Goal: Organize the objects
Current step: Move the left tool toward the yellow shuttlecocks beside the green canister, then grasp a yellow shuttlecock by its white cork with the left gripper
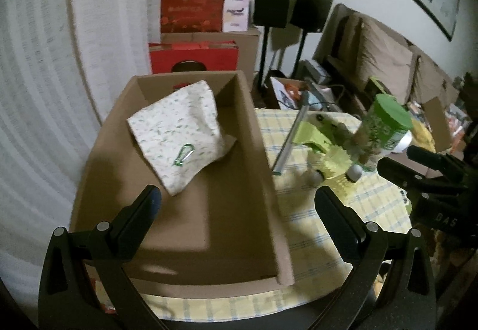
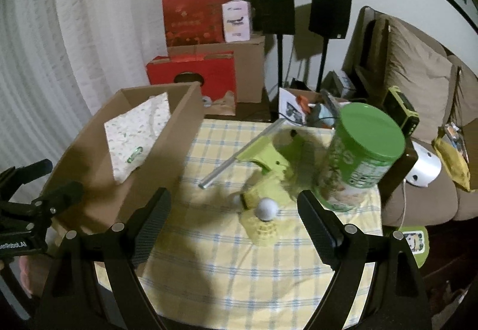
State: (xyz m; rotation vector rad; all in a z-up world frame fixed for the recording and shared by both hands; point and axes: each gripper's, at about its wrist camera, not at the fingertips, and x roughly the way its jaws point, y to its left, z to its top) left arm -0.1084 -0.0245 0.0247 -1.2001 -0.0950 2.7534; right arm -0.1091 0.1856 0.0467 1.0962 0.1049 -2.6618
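Observation:
An open cardboard box stands on the left of the checked tablecloth. In it lies a white patterned cloth with a green carabiner on top. My left gripper hovers open over the box's near end, nothing between its fingers. Right of the box lie a lime green tool with a metal bar, yellow shuttlecocks and a green-lidded can. My right gripper is open above the cloth just before the shuttlecocks, holding nothing. The box and the left gripper show on the left of the right wrist view.
Red gift boxes and cartons are stacked behind the table. Two black speakers stand on poles. A brown sofa with a white round device is at the right. The table's right edge lies close beside the can.

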